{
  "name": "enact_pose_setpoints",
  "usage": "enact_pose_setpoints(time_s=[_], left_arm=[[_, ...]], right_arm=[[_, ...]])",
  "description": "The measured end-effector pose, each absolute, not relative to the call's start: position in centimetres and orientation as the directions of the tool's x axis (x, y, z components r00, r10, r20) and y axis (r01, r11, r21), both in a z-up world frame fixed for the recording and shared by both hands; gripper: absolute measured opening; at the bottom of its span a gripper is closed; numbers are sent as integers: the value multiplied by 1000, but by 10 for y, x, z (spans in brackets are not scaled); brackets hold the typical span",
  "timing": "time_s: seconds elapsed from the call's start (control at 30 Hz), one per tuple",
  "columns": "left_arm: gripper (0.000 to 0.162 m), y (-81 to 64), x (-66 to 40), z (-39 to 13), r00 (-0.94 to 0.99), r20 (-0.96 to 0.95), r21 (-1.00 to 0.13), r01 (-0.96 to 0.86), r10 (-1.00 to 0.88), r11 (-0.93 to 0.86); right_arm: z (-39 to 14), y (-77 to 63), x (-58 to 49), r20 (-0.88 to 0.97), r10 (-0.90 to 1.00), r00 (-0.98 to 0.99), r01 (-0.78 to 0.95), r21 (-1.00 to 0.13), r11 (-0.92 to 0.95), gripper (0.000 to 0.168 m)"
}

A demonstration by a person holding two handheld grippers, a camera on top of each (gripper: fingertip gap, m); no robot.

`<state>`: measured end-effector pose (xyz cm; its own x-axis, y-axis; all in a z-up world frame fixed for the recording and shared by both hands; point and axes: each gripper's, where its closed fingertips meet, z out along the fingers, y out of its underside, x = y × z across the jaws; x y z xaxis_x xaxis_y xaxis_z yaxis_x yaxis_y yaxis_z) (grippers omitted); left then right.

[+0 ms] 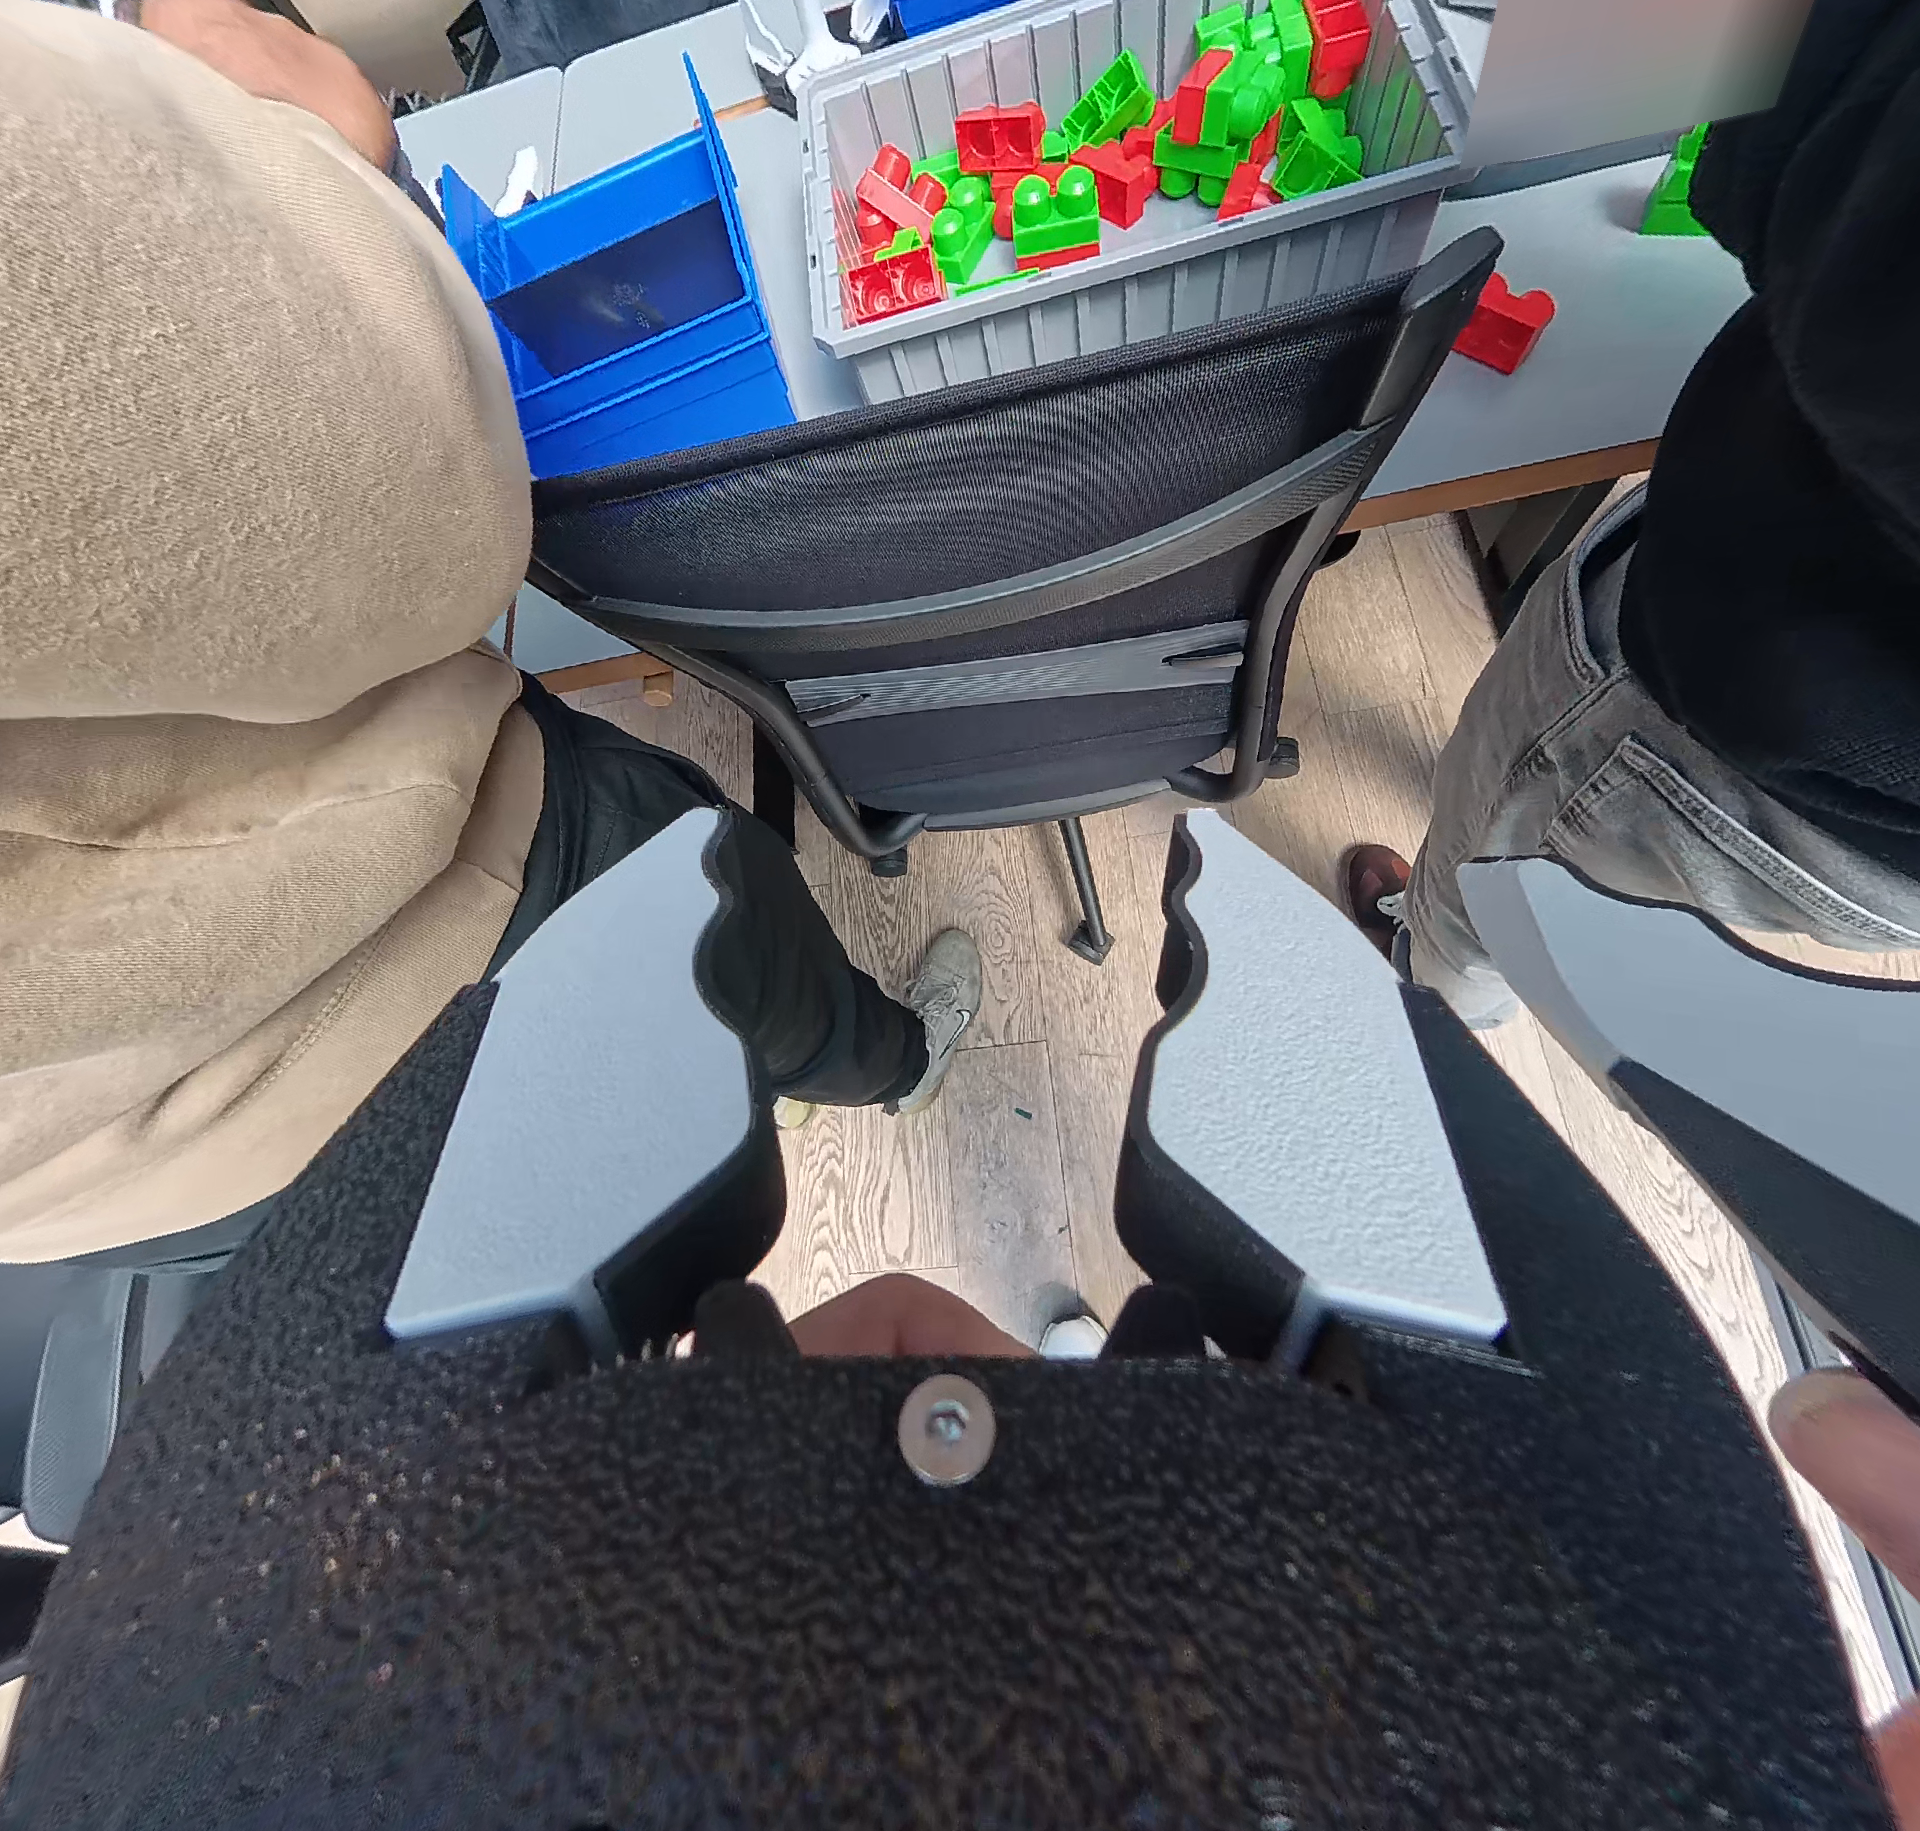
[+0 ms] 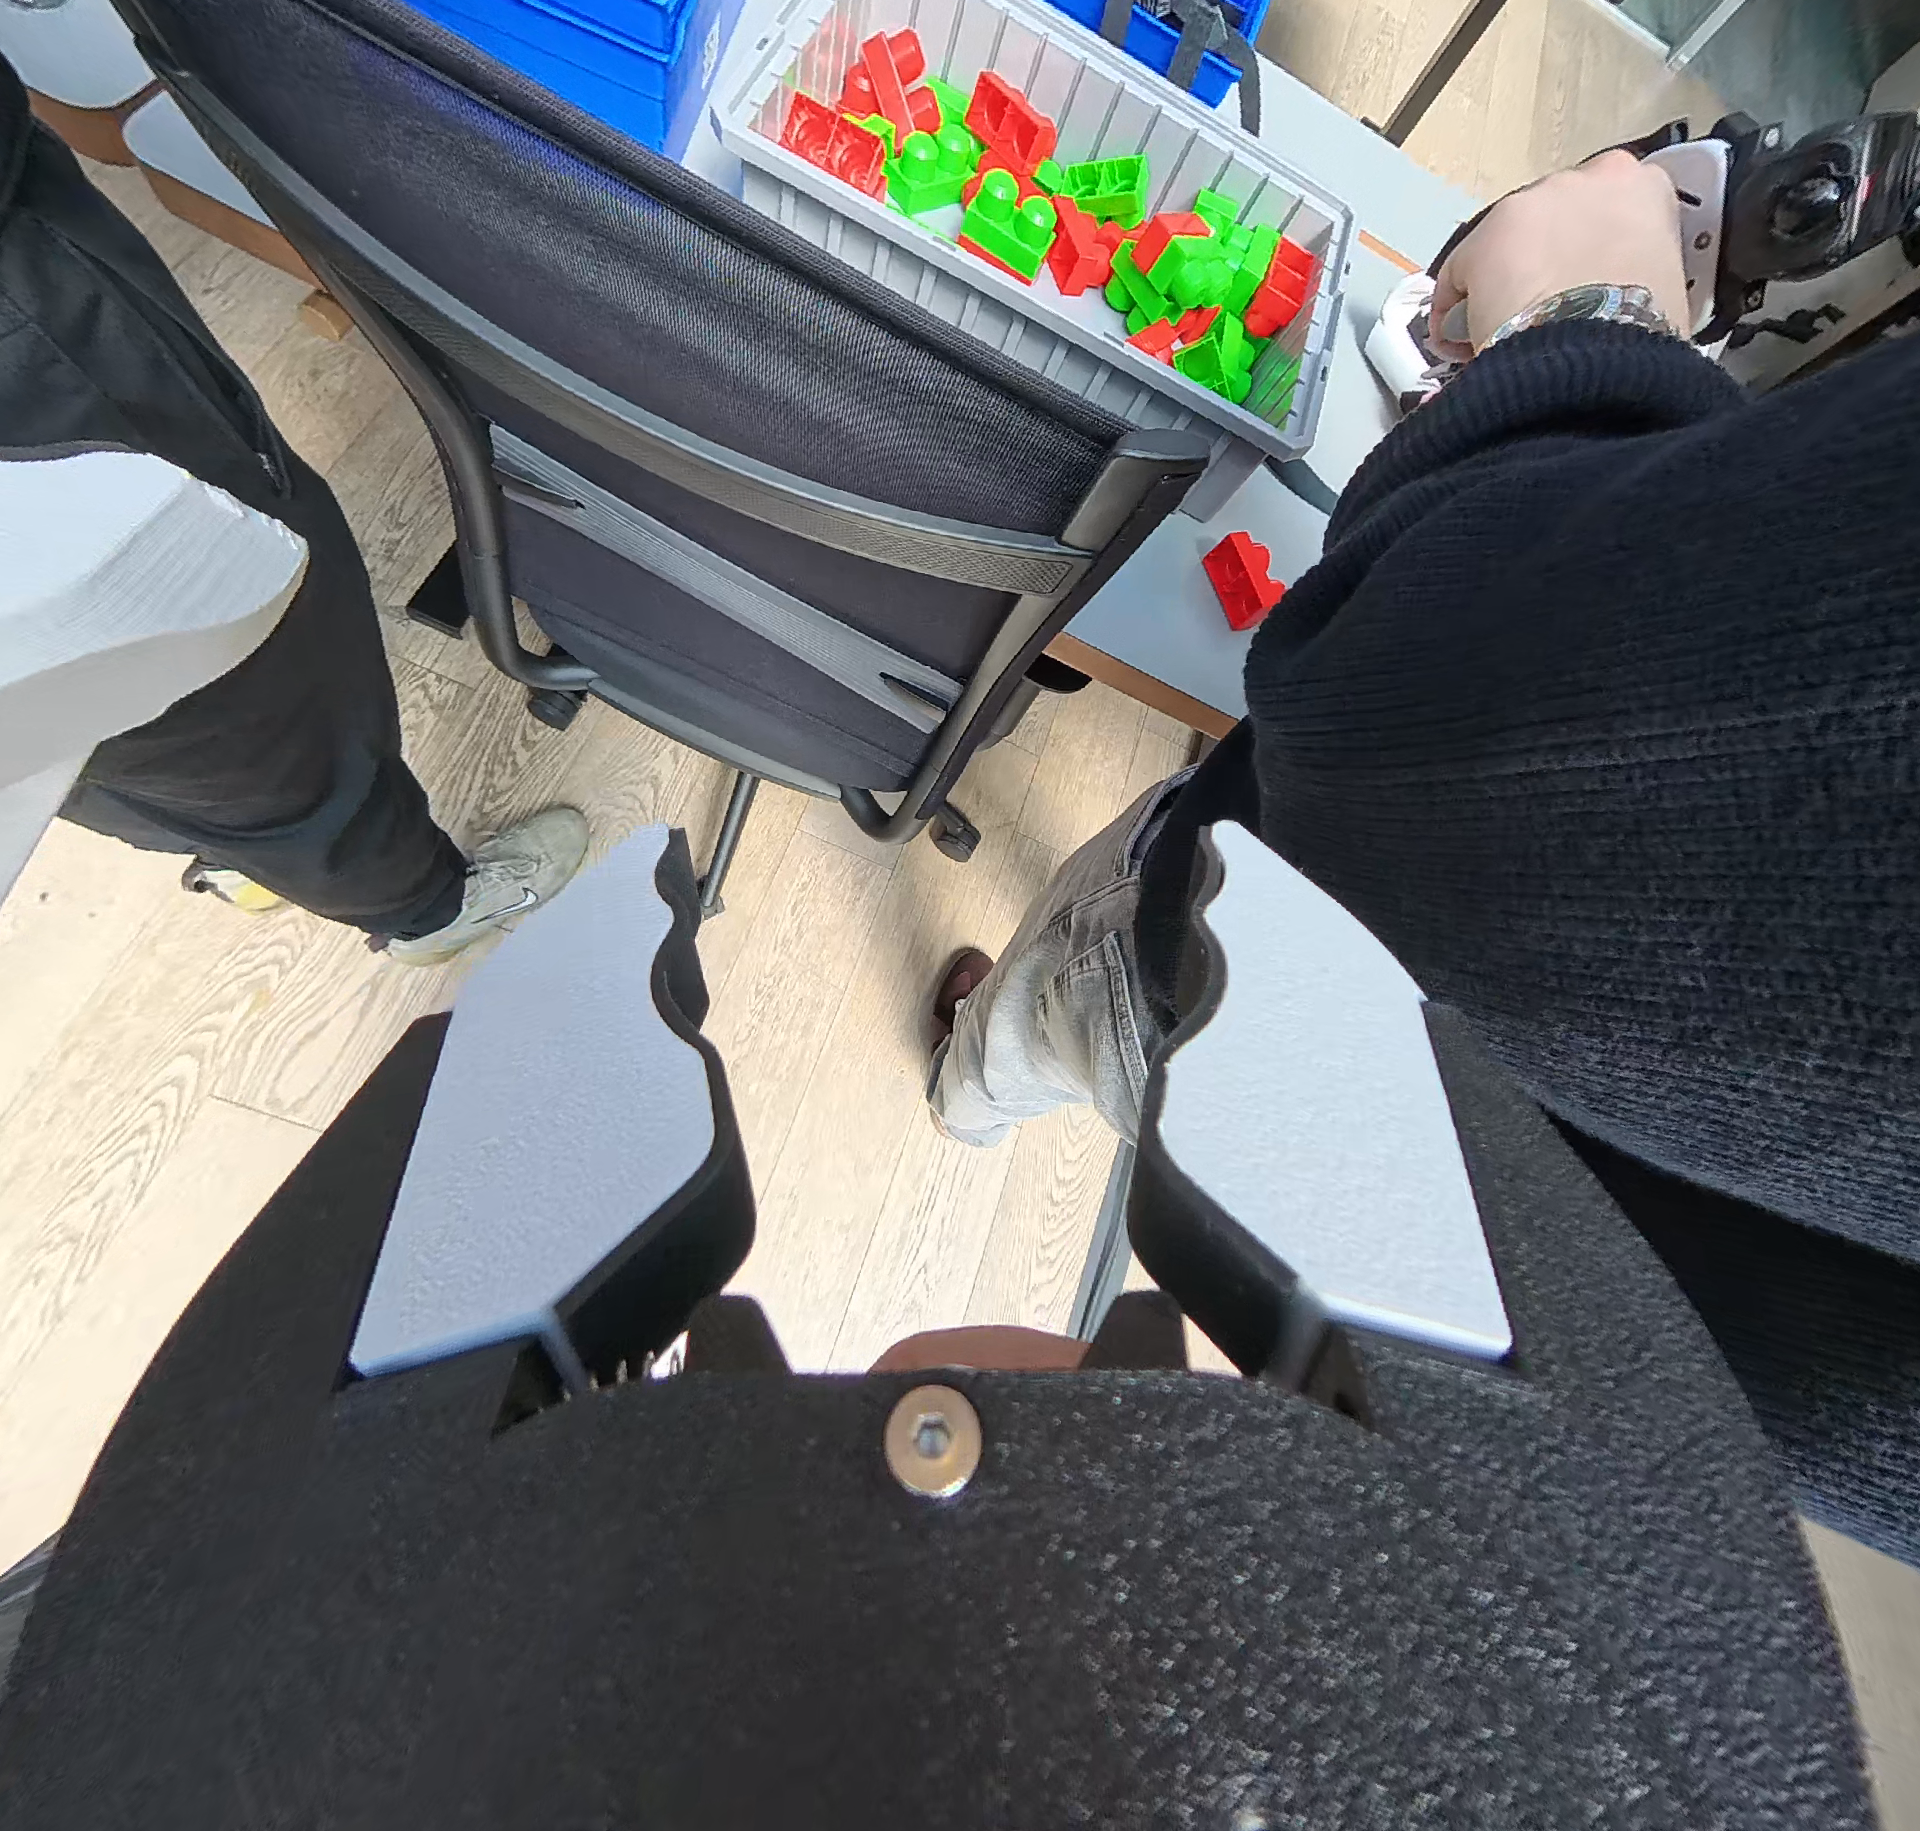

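My left gripper (image 1: 951,831) is open and empty, held in the air above the wooden floor, behind a black mesh office chair (image 1: 987,534). My right gripper (image 2: 940,841) is also open and empty, behind the same chair (image 2: 644,327). A grey bin (image 1: 1143,327) full of red and green bricks (image 1: 1049,212) stands on the grey table beyond the chair; it also shows in the right wrist view (image 2: 1039,327). A loose red brick (image 1: 1501,321) lies on the table right of the bin, also seen in the right wrist view (image 2: 1242,576).
A person in a beige top (image 1: 208,534) stands at the left, a person in a black sweater (image 2: 1610,690) and grey jeans at the right. Blue bins (image 1: 623,306) stand on the table left of the grey bin. A green brick stack (image 1: 1673,192) shows at the right.
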<state>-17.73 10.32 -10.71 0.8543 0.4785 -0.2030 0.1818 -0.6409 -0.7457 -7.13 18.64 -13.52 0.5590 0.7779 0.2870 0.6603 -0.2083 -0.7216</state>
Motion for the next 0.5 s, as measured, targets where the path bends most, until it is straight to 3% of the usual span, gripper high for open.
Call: enact_pose_setpoints(time_s=[0.27,0.5], left_arm=[[78,99,-174,-118,863,-166,-733,216,478,-645],[77,90,-179,-125,856,-188,-716,216,481,-663]], right_arm=[[-135,185,-65,360,756,546,693,-701,-167,87],[-147,166,-74,247,839,485,695,-692,-198,86]])
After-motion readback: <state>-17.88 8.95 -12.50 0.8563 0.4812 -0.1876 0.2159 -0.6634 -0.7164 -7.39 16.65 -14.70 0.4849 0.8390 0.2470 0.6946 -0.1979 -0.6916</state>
